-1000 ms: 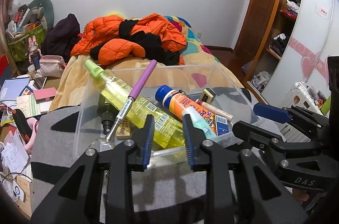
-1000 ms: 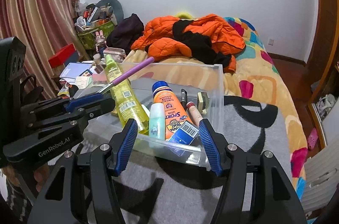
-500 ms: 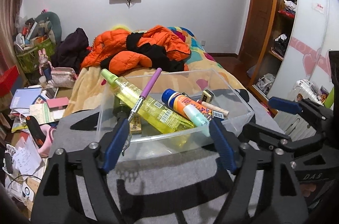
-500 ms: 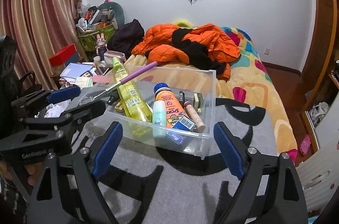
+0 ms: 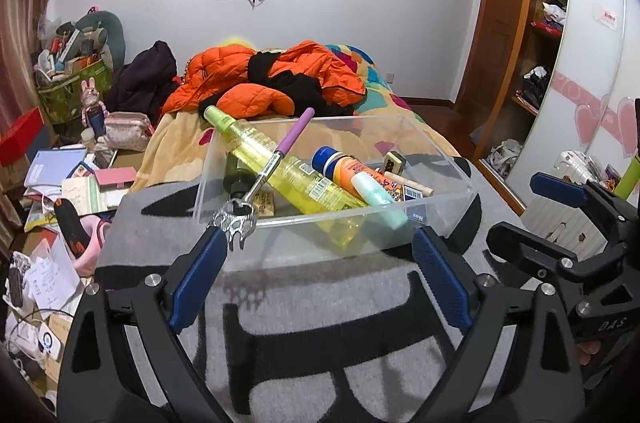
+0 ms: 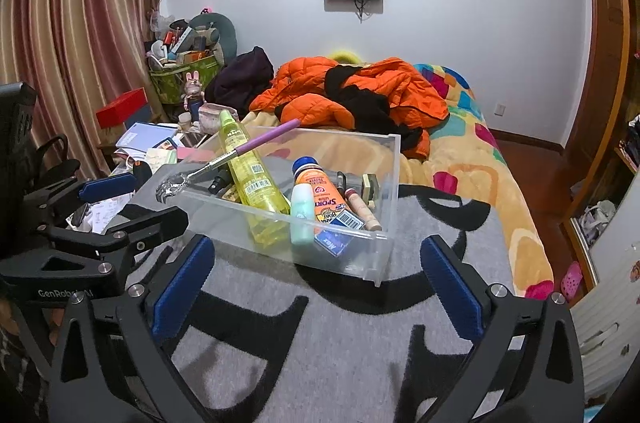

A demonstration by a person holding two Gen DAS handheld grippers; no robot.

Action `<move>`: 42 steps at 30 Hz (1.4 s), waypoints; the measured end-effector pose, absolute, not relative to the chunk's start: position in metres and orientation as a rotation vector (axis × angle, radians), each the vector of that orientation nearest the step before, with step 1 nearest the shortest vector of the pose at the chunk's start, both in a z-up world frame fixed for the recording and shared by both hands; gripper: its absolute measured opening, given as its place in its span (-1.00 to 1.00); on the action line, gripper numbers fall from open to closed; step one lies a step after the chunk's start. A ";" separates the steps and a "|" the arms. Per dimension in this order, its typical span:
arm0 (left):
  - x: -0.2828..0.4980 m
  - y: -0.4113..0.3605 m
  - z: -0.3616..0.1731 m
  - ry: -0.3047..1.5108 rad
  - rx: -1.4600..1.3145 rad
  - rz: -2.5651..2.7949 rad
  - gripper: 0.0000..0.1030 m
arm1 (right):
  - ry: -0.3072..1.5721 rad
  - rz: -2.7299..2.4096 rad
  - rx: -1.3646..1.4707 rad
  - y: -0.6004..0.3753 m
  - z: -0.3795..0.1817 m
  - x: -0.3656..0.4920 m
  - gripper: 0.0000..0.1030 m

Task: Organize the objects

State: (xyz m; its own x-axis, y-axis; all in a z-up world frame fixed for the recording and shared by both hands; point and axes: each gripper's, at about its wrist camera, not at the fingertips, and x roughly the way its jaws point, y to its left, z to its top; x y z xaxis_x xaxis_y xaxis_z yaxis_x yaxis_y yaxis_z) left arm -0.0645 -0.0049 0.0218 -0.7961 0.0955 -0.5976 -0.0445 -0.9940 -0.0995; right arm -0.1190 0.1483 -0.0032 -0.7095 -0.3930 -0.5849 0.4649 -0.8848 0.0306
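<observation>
While both tools are hanging short of it, the clear bin (image 5: 336, 223) is sitting on the grey blanket (image 5: 320, 323) at twelve o'clock from each of them, with bare blanket showing between its near wall and the fingertips. The left gripper (image 5: 320, 275) is standing spread wide, its jaws having just been opening, and nothing is lying between them. The right gripper (image 6: 320, 279) is spread equally wide, also just opened, and is likewise pinching nothing.

Inside the bin, the yellow bottle (image 5: 280, 171) is lying with its long axis running from about ten o'clock down to four o'clock in the left view, cap end poking over the far left rim. The purple-handled scratcher (image 5: 276, 163) is crossing it from one o'clock to seven o'clock, and its metal claw (image 5: 234, 223) is overhanging the near left corner, almost touching the left gripper's left finger. I judge the left hand the nearer for that claw, while the right is facing the bin's near right corner, where the orange sunscreen (image 6: 320, 191), mint tube (image 6: 302, 211) and a slim beige stick (image 6: 362, 209) are lying side by side.

Open blanket is stretching around the bin; the bed edge is falling away toward three o'clock in the right view.
</observation>
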 end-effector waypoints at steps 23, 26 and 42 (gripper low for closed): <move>-0.063 -0.017 0.011 -0.193 -1.014 2.907 0.84 | 0.124 -2.511 0.882 0.150 -0.011 -0.124 0.99; -0.064 -0.017 0.011 -0.193 -1.015 2.906 0.84 | 0.131 -2.511 0.875 0.149 -0.010 -0.123 0.99; -0.063 -0.013 0.011 -0.167 -1.011 2.890 0.84 | 0.131 -2.509 0.879 0.146 -0.011 -0.123 0.99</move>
